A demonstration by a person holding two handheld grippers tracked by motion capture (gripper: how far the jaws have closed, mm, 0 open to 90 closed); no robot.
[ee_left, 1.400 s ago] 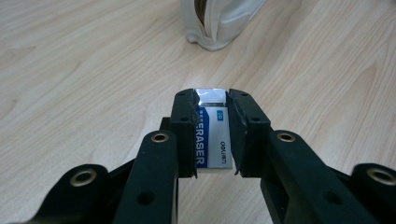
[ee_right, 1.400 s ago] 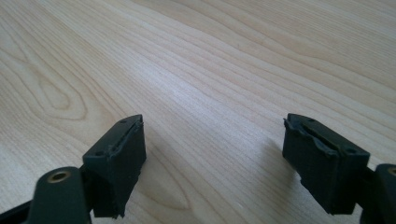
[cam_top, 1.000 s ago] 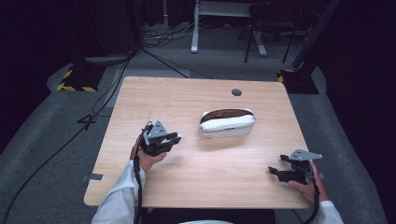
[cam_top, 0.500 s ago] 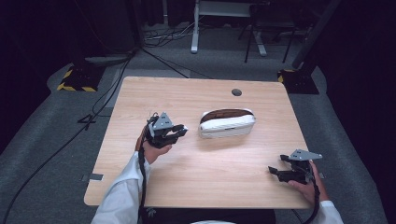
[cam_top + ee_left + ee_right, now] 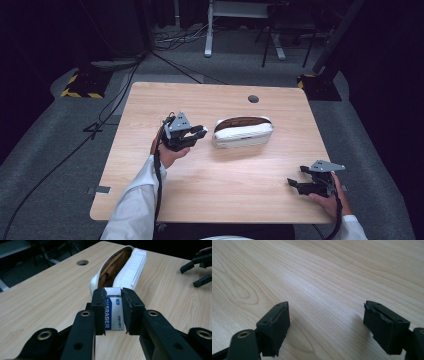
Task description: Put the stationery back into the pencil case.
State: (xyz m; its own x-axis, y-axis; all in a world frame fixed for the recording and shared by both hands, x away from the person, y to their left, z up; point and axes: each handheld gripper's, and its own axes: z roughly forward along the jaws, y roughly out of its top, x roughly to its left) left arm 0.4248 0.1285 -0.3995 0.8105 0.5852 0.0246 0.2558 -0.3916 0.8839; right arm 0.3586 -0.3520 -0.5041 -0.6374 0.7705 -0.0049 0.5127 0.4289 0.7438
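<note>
Between left claw (image 5: 112, 312) jaws, blue-and-white eraser (image 5: 113, 315) lettered "ERASER", "deli".

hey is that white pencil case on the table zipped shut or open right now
Open. The white pencil case gapes along its top, showing brown lining in the left gripper view.

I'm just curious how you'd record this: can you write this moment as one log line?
left gripper: shut on eraser, near open white pouch | right gripper: open, holds nothing, low over table
</note>
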